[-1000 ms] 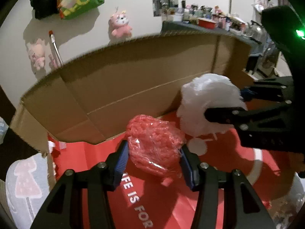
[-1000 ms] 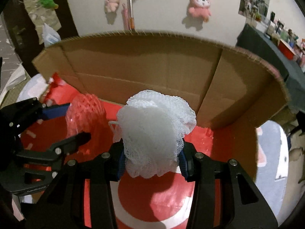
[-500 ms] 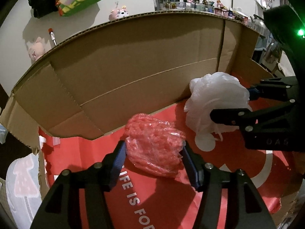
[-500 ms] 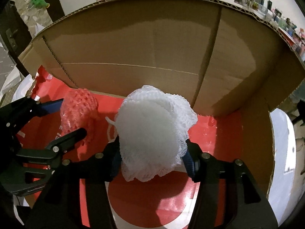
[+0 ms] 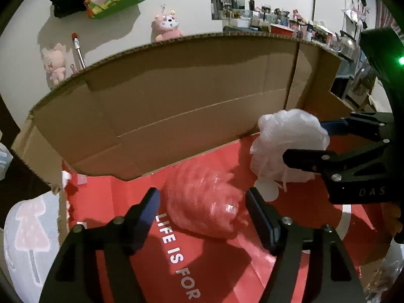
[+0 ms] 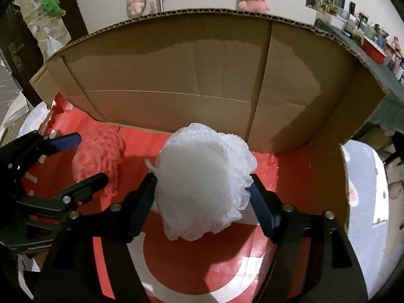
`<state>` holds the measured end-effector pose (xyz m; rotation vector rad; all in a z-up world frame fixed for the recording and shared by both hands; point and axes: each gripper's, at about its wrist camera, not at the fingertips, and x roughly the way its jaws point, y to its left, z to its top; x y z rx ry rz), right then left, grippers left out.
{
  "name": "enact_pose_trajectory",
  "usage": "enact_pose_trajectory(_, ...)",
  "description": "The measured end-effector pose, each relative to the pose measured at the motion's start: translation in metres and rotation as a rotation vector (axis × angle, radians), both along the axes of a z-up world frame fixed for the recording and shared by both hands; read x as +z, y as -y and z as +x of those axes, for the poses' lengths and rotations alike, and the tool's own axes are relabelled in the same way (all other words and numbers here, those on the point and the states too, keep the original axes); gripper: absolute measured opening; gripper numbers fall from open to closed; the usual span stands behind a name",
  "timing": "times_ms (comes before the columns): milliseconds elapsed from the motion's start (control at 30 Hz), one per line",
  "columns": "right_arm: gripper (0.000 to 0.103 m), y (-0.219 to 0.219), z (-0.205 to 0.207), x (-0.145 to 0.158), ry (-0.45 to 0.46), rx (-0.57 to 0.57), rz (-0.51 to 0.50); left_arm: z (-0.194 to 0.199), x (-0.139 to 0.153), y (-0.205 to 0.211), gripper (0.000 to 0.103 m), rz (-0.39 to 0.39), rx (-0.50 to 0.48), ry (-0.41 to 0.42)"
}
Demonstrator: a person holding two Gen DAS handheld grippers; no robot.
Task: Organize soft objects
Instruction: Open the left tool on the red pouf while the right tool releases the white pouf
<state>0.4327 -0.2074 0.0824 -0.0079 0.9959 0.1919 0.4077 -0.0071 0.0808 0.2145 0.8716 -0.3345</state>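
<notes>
Both tongs opening, red puff (image 5: 204, 202), white puff (image 6: 202, 189) inside cardboard box (image 6: 176, 75)

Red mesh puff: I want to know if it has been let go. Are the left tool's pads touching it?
Apart. The left wrist view shows red floor between each pad and the red mesh puff; the left tool is opening around it.

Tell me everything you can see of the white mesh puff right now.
The white mesh puff is a round, ruffled ball of fine white netting, soft and springy-looking, with a short loop at its left. It sits on the red floor of the cardboard box, near the back wall, right of the red mesh puff. The right gripper straddles it, jaws opening, the pads at or just off its ruffles.
</notes>
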Motion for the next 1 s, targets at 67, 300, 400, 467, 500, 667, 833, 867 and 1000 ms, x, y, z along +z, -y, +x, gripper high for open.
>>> enact_pose_trajectory(67,0.074,-0.006,-0.004,0.004,0.011,-0.005,-0.006,-0.004,0.004,-0.001,0.081,-0.008,0.008,0.011)
enact_pose_trajectory(300,0.081,-0.004,-0.011,0.019,0.051,-0.022,-0.015,-0.024,0.026,-0.004,0.094,-0.036,0.025,0.07)
enact_pose_trajectory(400,0.081,-0.001,-0.019,0.032,0.081,-0.026,-0.012,-0.037,0.04,-0.007,0.096,-0.048,0.029,0.105)
enact_pose_trajectory(467,0.082,-0.003,-0.024,0.041,0.1,-0.032,-0.011,-0.044,0.049,-0.009,0.1,-0.06,0.034,0.128)
enact_pose_trajectory(500,0.084,-0.002,-0.03,0.046,0.112,-0.034,-0.01,-0.051,0.056,-0.012,0.101,-0.07,0.042,0.144)
enact_pose_trajectory(667,0.088,-0.002,-0.064,0.073,0.187,-0.043,-0.01,-0.078,0.081,-0.02,0.103,-0.117,0.082,0.204)
enact_pose_trajectory(833,0.09,0.002,-0.101,0.101,0.252,-0.051,0.012,-0.113,0.108,-0.023,0.103,-0.152,0.105,0.278)
enact_pose_trajectory(867,0.09,0.002,-0.109,0.106,0.267,-0.054,0.015,-0.121,0.113,-0.025,0.103,-0.16,0.114,0.292)
enact_pose_trajectory(1000,0.094,0.002,-0.148,0.126,0.344,-0.047,0.023,-0.151,0.125,-0.03,0.103,-0.187,0.139,0.336)
